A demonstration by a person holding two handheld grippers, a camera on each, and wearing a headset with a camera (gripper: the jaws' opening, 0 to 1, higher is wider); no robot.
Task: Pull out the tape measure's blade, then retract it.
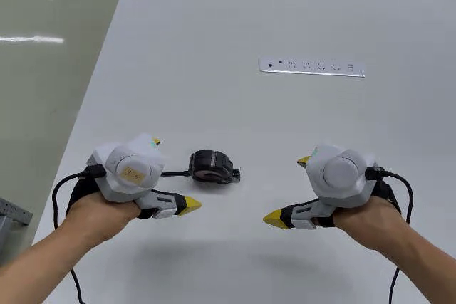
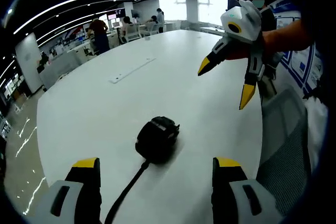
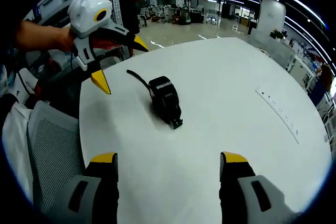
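A black tape measure (image 1: 211,166) lies on the white table (image 1: 235,26) between my two grippers, its blade wound in and its hook end pointing right. A black strap runs from it toward my left gripper (image 1: 172,174), which is open just left of it. My right gripper (image 1: 289,189) is open too, a short way off to the right. In the left gripper view the tape measure (image 2: 156,139) sits just ahead of my open left gripper (image 2: 156,165), with the right gripper (image 2: 226,82) beyond. In the right gripper view the tape measure (image 3: 165,100) lies ahead of my open right gripper (image 3: 168,158), facing the left gripper (image 3: 122,65).
A white power strip (image 1: 311,67) lies flat further back on the table. The table's left edge drops to a green floor (image 1: 43,48). A grey mesh chair (image 2: 283,145) stands at the near edge. People and desks fill the room far behind.
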